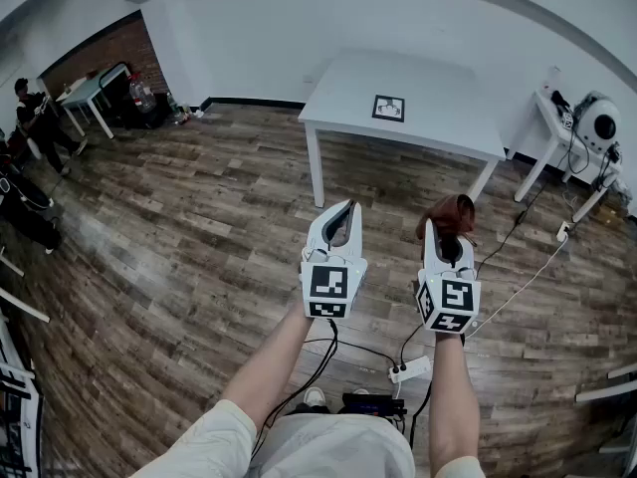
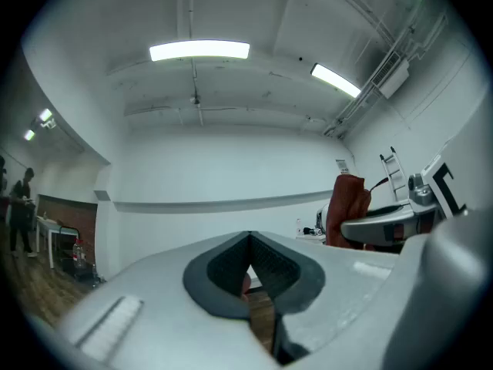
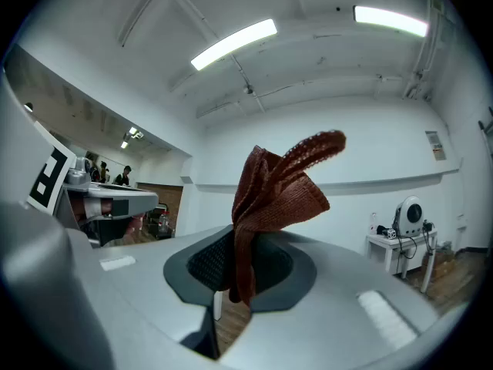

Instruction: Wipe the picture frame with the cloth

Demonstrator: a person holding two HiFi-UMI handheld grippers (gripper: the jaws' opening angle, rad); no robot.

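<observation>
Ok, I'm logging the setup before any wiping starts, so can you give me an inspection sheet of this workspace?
Surface: white table, standing ahead of both grippers.
Job's things: picture frame flat on the table; brown cloth, off the table.
Clutter: nothing seen.
Grippers: left gripper shut, empty; right gripper shut on the cloth.
Cables: power strip and leads on the wooden floor.
Surroundings: side table with white device at right; people far left.

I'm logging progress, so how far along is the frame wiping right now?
Done: the cloth is picked up, pinched in the right gripper jaws. In hand: nothing more; the left gripper is shut and empty. Left: the picture frame lies on the white table, not yet reached or wiped.
</observation>
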